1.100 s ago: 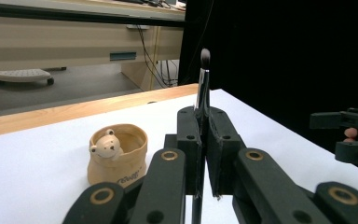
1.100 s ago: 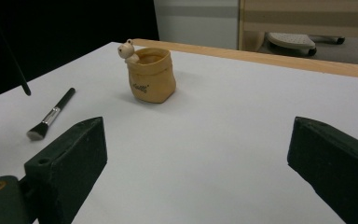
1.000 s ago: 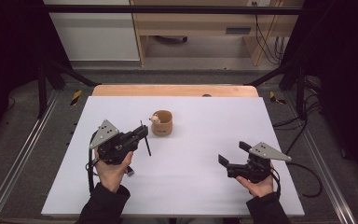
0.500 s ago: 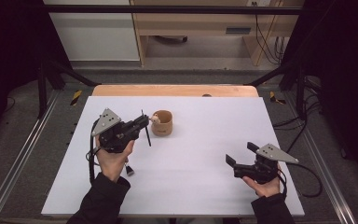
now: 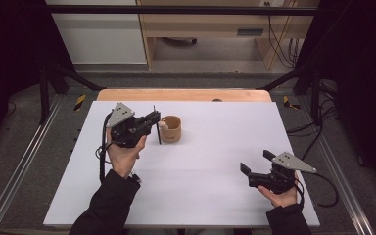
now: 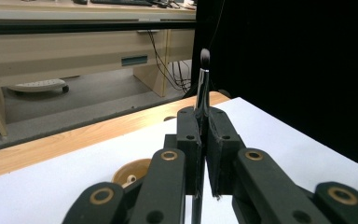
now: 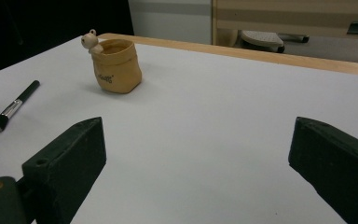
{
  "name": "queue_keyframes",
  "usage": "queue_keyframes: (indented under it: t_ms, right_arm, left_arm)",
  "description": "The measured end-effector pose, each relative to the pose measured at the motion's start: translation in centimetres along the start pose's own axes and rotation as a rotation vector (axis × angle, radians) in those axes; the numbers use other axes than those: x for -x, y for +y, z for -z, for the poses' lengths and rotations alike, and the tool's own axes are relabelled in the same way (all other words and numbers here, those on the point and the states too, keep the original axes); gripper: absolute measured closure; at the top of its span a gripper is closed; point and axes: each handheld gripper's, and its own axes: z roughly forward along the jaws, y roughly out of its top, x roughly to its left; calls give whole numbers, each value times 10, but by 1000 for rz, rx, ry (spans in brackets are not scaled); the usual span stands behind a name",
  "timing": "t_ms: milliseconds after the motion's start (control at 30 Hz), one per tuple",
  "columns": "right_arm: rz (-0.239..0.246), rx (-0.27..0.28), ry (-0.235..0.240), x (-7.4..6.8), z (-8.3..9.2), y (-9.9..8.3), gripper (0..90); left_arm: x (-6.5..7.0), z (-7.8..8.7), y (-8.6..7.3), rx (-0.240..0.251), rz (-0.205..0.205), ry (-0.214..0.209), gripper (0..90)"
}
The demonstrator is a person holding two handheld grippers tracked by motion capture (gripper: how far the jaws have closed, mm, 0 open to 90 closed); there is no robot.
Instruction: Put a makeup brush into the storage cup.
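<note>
Carrying a thin brush (image 6: 202,86) clamped upright, left tongs (image 5: 152,119) now beside the cup (image 5: 171,129), right tongs (image 5: 256,163) agape, drifted rightward.

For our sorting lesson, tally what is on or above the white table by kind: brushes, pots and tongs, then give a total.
Brushes: 2, the held brush and the lying brush
Pots: 1, the pot
Tongs: 2, the left tongs and the right tongs
Total: 5
</note>
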Motion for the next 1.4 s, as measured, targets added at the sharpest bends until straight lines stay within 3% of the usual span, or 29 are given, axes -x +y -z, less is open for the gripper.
queue_keyframes:
  t_ms: [433,1400]
  right_arm:
    - [-3,-4,-8,3,3,-2,42]
    - [-4,-7,-10,5,3,-3,39]
  left_arm:
    - [3,-25,12,-14,-26,3,844]
    - [-8,-66,22,-7,-22,32,844]
